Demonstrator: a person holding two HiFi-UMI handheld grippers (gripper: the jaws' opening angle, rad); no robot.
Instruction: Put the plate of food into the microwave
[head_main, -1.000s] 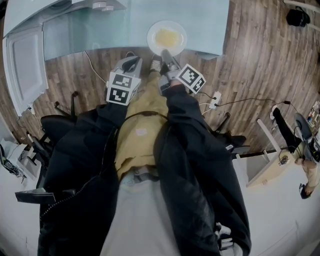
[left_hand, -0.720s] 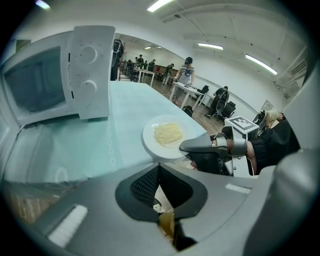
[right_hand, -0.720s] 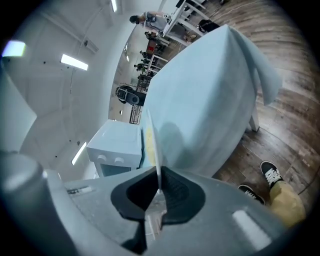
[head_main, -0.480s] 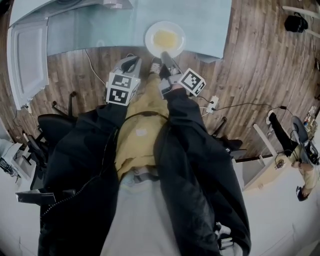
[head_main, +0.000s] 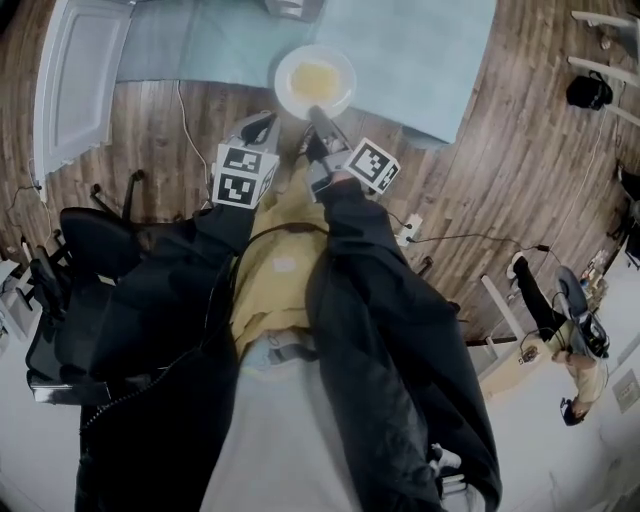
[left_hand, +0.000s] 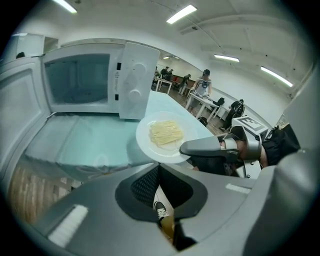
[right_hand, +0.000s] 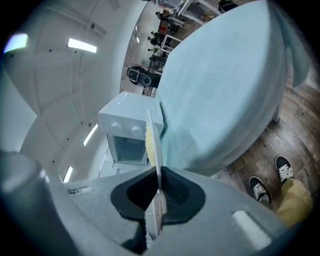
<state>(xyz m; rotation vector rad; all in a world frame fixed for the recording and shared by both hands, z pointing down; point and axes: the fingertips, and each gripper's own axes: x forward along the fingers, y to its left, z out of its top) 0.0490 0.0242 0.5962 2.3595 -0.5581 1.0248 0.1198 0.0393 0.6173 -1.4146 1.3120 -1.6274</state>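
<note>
A white plate (head_main: 315, 82) of pale yellow noodles (left_hand: 166, 132) hangs over the front edge of the light-blue table (head_main: 420, 60). My right gripper (head_main: 316, 115) is shut on the plate's near rim. In the right gripper view the plate (right_hand: 154, 145) shows edge-on, clamped between the jaws of the right gripper (right_hand: 157, 200). The white microwave (left_hand: 82, 80) stands on the table to the left, its door (head_main: 75, 80) swung wide open and its cavity bare. My left gripper (head_main: 262, 125) hovers beside the right one, jaws together on nothing; the left gripper (left_hand: 167, 220) points at the microwave.
A wooden floor lies under the table, with a cable (head_main: 185, 115) and a power strip (head_main: 408, 228) on it. Black chairs (head_main: 75, 250) stand at my left. People sit at desks (left_hand: 205, 90) far back. My shoes (right_hand: 270, 182) are on the floor below.
The plate in my right gripper has moved slightly left, off the table towards its front edge. The view has swung, so the microwave door now shows higher. The left gripper has barely moved.
</note>
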